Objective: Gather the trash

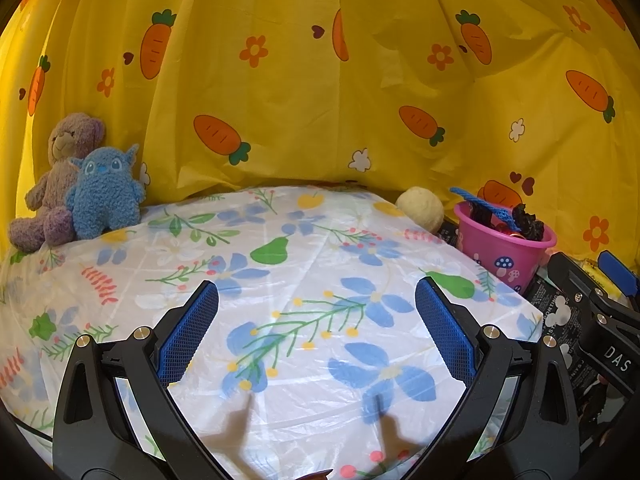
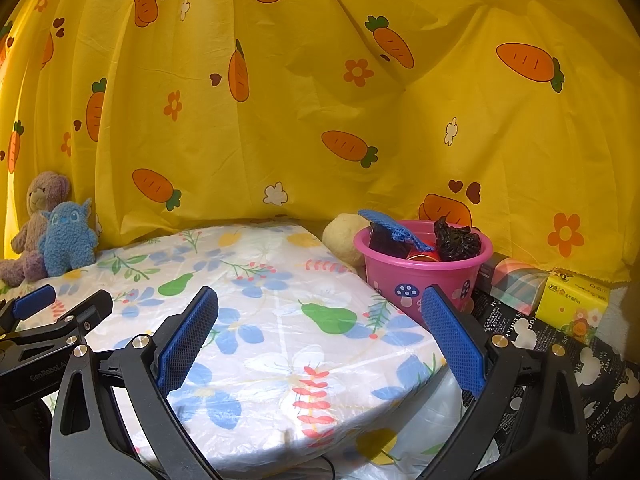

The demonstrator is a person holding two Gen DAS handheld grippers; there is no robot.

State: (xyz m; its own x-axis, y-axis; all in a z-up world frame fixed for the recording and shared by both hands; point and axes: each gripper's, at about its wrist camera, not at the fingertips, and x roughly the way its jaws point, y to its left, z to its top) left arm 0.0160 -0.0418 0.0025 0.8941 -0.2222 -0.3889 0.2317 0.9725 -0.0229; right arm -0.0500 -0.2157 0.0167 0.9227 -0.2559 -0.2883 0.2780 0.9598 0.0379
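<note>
A pink bucket [image 1: 492, 252] [image 2: 420, 276] with mushroom prints stands at the right end of the floral-covered surface [image 1: 280, 264] [image 2: 280, 344]. It holds crumpled black trash [image 2: 456, 242] [image 1: 528, 222], a blue knitted piece [image 2: 394, 230] and something red. My left gripper [image 1: 317, 285] hovers open over the bare floral cover, nothing between its fingers. It also shows at the left edge of the right wrist view as the left gripper [image 2: 66, 300]. My right gripper [image 2: 320, 292] is open and empty, with the bucket just beyond its right finger.
A cream ball [image 1: 420, 208] [image 2: 344, 240] lies behind the bucket. Two plush toys [image 1: 80, 188] [image 2: 52, 232] sit at the far left. A yellow tissue pack [image 2: 572, 304] and a plaid box [image 2: 516, 280] rest on a black patterned mat [image 2: 560, 364]. A yellow carrot curtain [image 1: 320, 80] closes the back.
</note>
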